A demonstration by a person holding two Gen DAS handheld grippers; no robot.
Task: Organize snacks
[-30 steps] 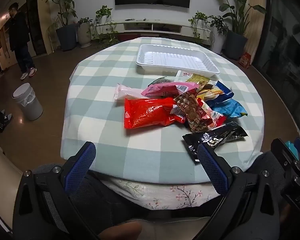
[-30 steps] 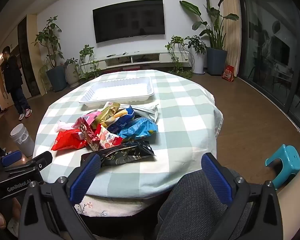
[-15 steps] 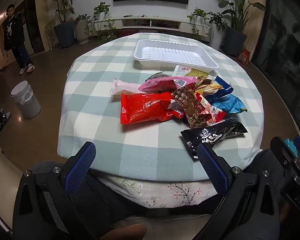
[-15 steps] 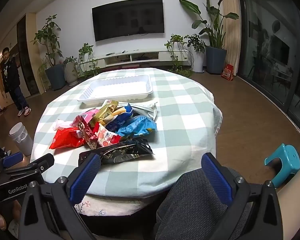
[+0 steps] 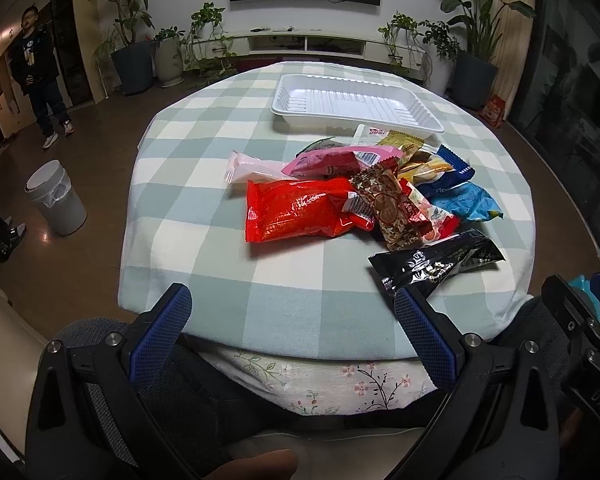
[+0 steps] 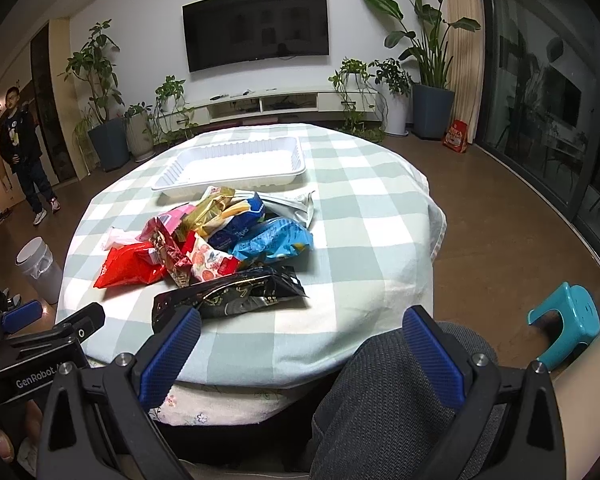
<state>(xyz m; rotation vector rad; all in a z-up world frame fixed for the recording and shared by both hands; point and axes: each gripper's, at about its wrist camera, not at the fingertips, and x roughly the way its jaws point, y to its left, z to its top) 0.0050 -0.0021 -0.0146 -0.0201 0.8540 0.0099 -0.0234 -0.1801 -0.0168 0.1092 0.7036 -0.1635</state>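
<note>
both grippers edging closer to the table

the left gripper (image 5: 292,320) and right gripper (image 6: 300,340) are hovering with ribbed blue jaws wide apart. crinkly foil snacks (image 5: 364,196) are lying heaped on the checked cloth (image 5: 180,184), beside the ridged white plastic tray (image 5: 352,102).

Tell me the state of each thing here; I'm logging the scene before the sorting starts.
White plastic tray: empty, flat on the checked tablecloth.
Red snack bag: sealed, lying flat at the pile's left edge.
Black snack packet: sealed, lying nearest the table's front edge.
Light blue snack bag: sealed, in the pile.
Left gripper: open, empty, short of the table.
Right gripper: open, empty.
</note>
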